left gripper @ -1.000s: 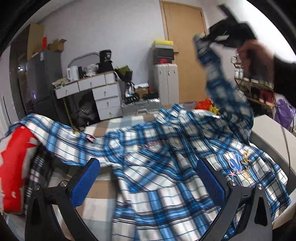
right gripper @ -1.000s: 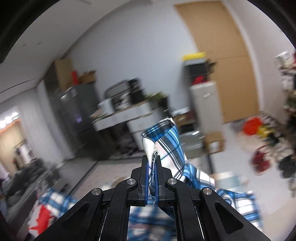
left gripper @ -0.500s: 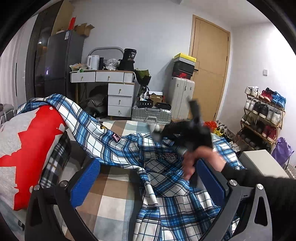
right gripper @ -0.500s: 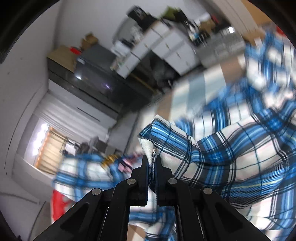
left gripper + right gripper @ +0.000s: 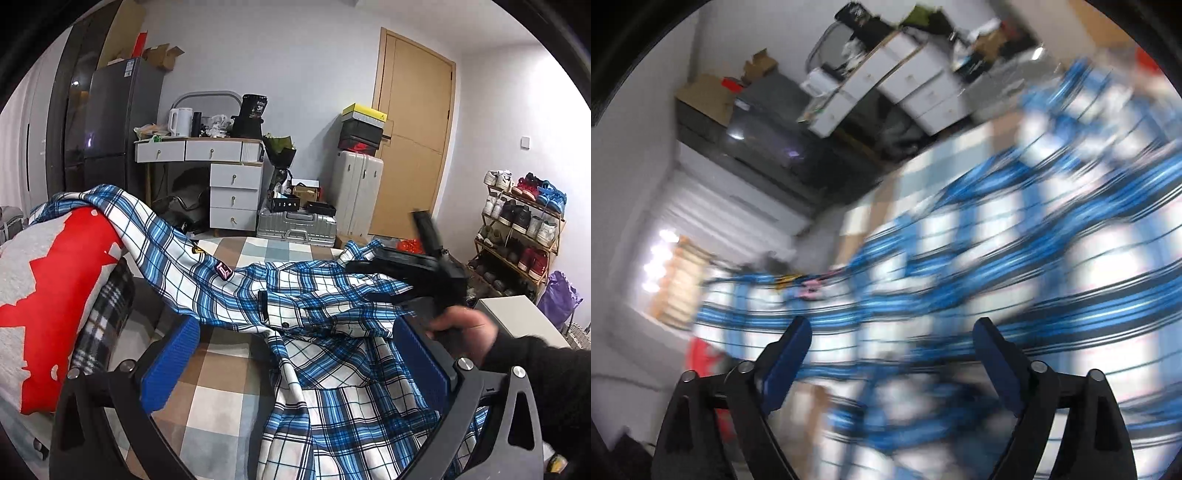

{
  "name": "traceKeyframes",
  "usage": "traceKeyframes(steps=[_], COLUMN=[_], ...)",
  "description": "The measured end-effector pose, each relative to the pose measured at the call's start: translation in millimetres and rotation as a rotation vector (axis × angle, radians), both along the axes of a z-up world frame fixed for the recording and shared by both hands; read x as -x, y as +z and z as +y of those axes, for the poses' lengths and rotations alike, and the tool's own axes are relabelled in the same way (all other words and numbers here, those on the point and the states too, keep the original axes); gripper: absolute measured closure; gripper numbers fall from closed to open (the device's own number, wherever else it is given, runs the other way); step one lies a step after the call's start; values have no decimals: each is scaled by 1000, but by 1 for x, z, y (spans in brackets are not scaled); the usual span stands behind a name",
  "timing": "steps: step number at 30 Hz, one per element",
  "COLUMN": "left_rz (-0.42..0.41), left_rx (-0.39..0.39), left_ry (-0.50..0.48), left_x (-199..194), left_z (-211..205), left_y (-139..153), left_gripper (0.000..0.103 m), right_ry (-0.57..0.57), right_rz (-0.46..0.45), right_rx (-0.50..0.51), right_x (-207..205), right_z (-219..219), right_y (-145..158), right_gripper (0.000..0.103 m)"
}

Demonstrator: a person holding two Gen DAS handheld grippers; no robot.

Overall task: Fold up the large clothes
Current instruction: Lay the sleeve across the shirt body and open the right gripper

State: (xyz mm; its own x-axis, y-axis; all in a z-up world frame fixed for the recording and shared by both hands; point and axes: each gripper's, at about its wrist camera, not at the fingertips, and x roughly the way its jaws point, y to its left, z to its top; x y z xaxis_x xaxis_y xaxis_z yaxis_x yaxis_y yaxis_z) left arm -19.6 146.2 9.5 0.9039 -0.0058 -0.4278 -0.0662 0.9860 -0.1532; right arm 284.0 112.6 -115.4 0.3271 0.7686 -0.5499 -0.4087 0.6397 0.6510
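Observation:
A large blue and white plaid shirt (image 5: 325,317) lies rumpled on the checked bed cover, one sleeve draped over the red and grey pillow (image 5: 51,295) at the left. My left gripper (image 5: 295,358) is open and empty above the shirt's near part. My right gripper (image 5: 892,354) is open and empty just above the shirt (image 5: 997,258), which is blurred in its view. In the left wrist view the right gripper (image 5: 406,273) is held by a hand at the shirt's right side.
The checked bed cover (image 5: 221,387) shows beside the shirt. A white box (image 5: 517,321) stands right of the bed. Beyond the bed are a white desk with drawers (image 5: 221,177), suitcases (image 5: 295,227), a shoe rack (image 5: 524,225) and a wooden door (image 5: 410,140).
My right gripper came down from high up with a shirt corner pinched, then opened and let it go on the bed. The shirt settled lower. The left gripper stayed open.

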Motion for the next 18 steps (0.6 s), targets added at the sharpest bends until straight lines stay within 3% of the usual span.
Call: traceKeyframes(steps=[2,5,9,12,16,18], left_rz=[8,23,53,69,90,102], left_rx=[-2,-21,-55,-68,-80,-77], left_ry=[3,5,7,10,13,10], left_x=[-1,-3,-9,-12,-14,-15], left_z=[-2,-7,-14,-14,-15,-14], left_y=[-1,-5,-12,-14,-16,-17], left_gripper=[1,1,1,1,1,1], right_ry=[-53,-139,-162,-134,-140,-142], right_rz=[-62,-154,-178,-111,-46,-68], right_rx=[154,491,776,853,763,747], right_x=[-4,-12,-18,-22,-21,-19], right_z=[-18,-47,-64,-74,-100,-115], right_y=[6,1,-27,-51,-54,-47], right_gripper=[9,9,10,11,10,12])
